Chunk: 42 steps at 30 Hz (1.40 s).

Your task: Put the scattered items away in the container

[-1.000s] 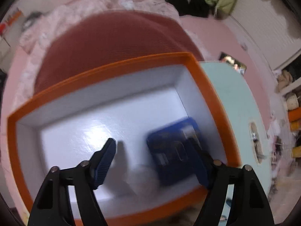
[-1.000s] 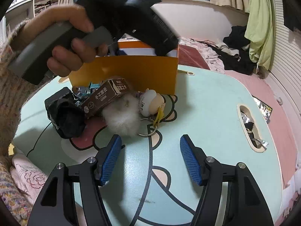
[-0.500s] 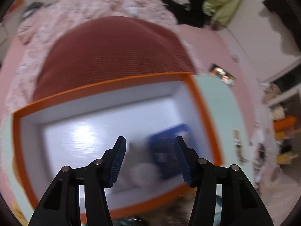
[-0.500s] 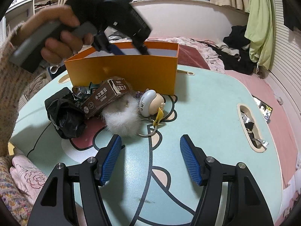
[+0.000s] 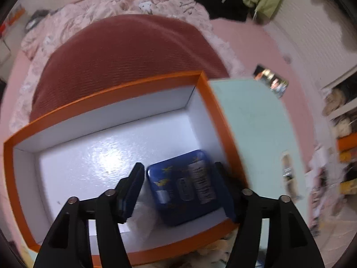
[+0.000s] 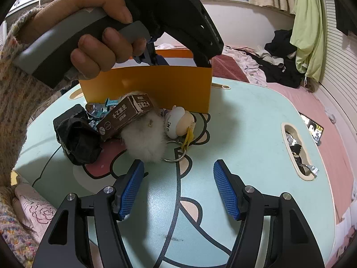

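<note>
The blue packet (image 5: 187, 185) in the orange box (image 5: 107, 93) is motion-blurred, its print unreadable, its right edge hidden.

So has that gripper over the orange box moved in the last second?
Yes. The left gripper has dipped toward the orange box, its fingers spread wide around the blue tin; the box floor fills more of its view.

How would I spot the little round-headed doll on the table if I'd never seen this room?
Find the tall orange box standing on the pale green table. Just in front of its right corner lies a heap of small things. The doll is at the heap's right edge, beside the white fluffy ball: smooth cream head, yellow tag, metal ring, unlike the brown carton.
</note>
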Available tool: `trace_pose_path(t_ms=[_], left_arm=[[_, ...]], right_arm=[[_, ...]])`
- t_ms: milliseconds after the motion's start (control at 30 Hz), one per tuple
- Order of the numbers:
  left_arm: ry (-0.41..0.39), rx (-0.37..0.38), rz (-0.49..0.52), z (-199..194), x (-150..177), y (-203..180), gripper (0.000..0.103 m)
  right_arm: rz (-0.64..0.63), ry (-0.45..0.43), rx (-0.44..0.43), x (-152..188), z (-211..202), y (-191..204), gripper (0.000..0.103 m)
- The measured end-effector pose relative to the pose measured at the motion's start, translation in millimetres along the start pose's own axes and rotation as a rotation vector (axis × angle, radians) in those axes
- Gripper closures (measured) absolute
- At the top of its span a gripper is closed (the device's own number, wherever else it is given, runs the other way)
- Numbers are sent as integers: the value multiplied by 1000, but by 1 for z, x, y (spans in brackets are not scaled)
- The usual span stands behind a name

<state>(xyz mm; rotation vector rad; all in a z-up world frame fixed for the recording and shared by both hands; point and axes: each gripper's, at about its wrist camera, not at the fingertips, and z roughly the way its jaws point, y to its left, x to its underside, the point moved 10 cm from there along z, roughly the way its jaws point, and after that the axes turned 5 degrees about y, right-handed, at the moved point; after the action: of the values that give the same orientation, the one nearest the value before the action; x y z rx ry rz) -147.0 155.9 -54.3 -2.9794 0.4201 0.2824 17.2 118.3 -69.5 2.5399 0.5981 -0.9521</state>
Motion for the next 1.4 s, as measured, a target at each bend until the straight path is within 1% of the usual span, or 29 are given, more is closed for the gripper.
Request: trace_pose_path(t_ms=[33, 67, 100, 233, 333, 367, 400, 467, 500, 600, 667, 700, 767, 800, 867, 900, 933, 967, 1000, 1033, 1067, 1100, 1133, 1200, 1233, 1300, 1367, 1400], left_arm=[[-17, -7, 8, 3, -1, 1, 29], [-29, -16, 12, 4, -3, 2, 24], [-37, -20, 16, 6, -5, 1, 23], [-52, -27, -5, 8, -9, 8, 23], [-75, -85, 3, 0, -9, 20, 24], [-80, -99, 5, -1, -11, 22, 25], [-78, -96, 3, -2, -12, 22, 27], [-81, -96, 7, -3, -14, 24, 35], [-84, -101, 10, -6, -15, 27, 36], [-86, -90, 15, -8, -16, 30, 51], [-91, -92, 25, -11, -16, 32, 68], [-92, -98, 30, -12, -15, 34, 74], [-91, -104, 37, -14, -12, 37, 93], [-92, -104, 37, -16, -11, 39, 95], [-114, -79, 25, -24, -8, 44, 95], [-128, -51, 11, -30, -6, 47, 94], [-143, -7, -8, -38, -2, 50, 94], [-161, 42, -28, -46, 3, 54, 91], [-180, 91, -45, -55, 8, 58, 86], [-206, 133, -67, -66, 15, 65, 71], [-239, 157, -92, -75, 21, 75, 58], [-279, 164, -119, -85, 27, 86, 54], [-322, 153, -149, -95, 33, 101, 52], [-376, 115, -187, -107, 48, 125, 52], [-392, 112, -193, -110, 54, 131, 52], [-415, 133, -196, -114, 66, 138, 52], [-439, 152, -190, -116, 79, 141, 52], [-451, 149, -189, -117, 85, 142, 51]], right_arm=[[1, 1, -1, 0, 0, 0, 38], [1, 2, -3, 1, 1, 0, 38], [2, 2, -4, 2, 1, 0, 38], [3, 3, -8, 3, 2, 1, 37], [1, 4, -11, 3, 2, 2, 37], [0, 4, -13, 3, 2, 2, 37], [-1, 4, -13, 3, 2, 2, 37], [-3, 5, -15, 4, 2, 2, 37], [-3, 5, -17, 3, 2, 2, 37], [-8, 6, -21, 4, 2, 3, 37], [-13, 8, -23, 4, 2, 3, 37], [-14, 8, -23, 4, 3, 4, 37], [-15, 9, -24, 4, 3, 5, 37], [-17, 9, -24, 4, 3, 5, 37], [-20, 11, -24, 4, 3, 5, 37], [-22, 12, -24, 4, 3, 5, 37], [-26, 15, -24, 4, 4, 5, 37], [-32, 20, -24, 3, 4, 5, 37], [-40, 28, -24, 3, 4, 5, 37], [-50, 44, -28, 1, 4, 5, 37], [-58, 57, -38, -3, 2, 5, 37], [-56, 50, -47, -11, -4, 3, 37], [-47, 25, -53, -26, -13, 0, 37], [-42, -16, -50, -61, -30, -4, 37], [-54, -9, -48, -81, -34, -3, 37], [-99, 58, -75, -112, -31, 7, 38], [-176, 211, -129, -134, -10, 27, 46], [-208, 287, -148, -139, 3, 37, 53]])
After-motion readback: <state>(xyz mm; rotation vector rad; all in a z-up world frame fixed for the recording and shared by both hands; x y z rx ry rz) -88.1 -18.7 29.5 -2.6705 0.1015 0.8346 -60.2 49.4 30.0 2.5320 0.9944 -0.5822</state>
